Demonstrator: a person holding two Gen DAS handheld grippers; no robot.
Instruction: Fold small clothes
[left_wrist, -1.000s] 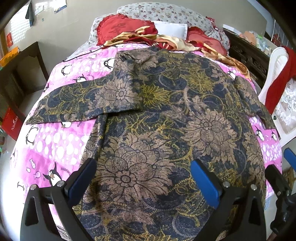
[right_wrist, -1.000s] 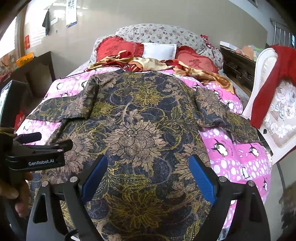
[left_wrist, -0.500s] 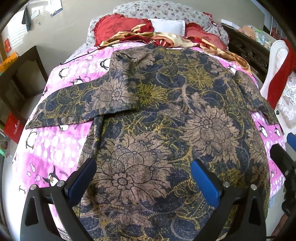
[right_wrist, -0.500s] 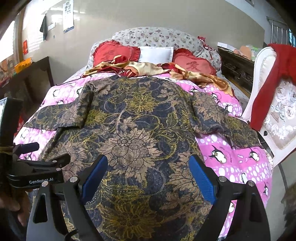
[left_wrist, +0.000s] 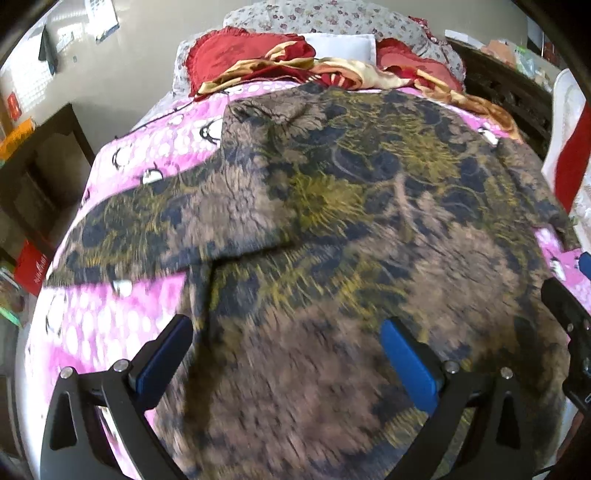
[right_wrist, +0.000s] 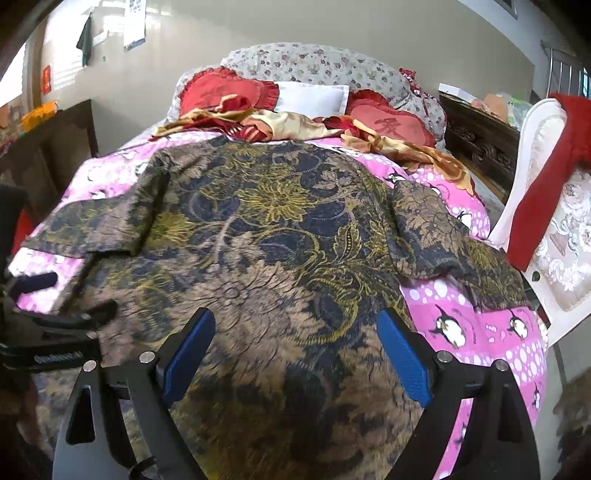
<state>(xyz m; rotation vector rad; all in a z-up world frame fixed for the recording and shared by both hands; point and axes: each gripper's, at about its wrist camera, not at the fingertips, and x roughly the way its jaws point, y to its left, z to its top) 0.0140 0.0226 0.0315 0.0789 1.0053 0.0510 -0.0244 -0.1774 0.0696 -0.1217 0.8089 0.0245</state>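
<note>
A dark blue, gold and brown floral shirt (left_wrist: 332, 221) lies spread flat on a pink penguin bedspread (left_wrist: 110, 317), sleeves out to both sides; it also shows in the right wrist view (right_wrist: 273, 236). My left gripper (left_wrist: 284, 354) is open and empty, low over the shirt's lower left part. My right gripper (right_wrist: 295, 347) is open and empty, over the shirt's lower right part. The left gripper's body (right_wrist: 55, 332) shows at the left edge of the right wrist view. The left wrist view is blurred.
Red heart pillows (right_wrist: 391, 122), a white pillow (right_wrist: 314, 99) and a crumpled gold-red cloth (right_wrist: 295, 125) lie at the bed head. A white chair with red cloth (right_wrist: 546, 206) stands right of the bed. Dark wooden furniture (left_wrist: 40, 173) stands at the left.
Both grippers have moved forward and lower over the shirt, so it looms larger. The shirt has not moved. Both stay open.
</note>
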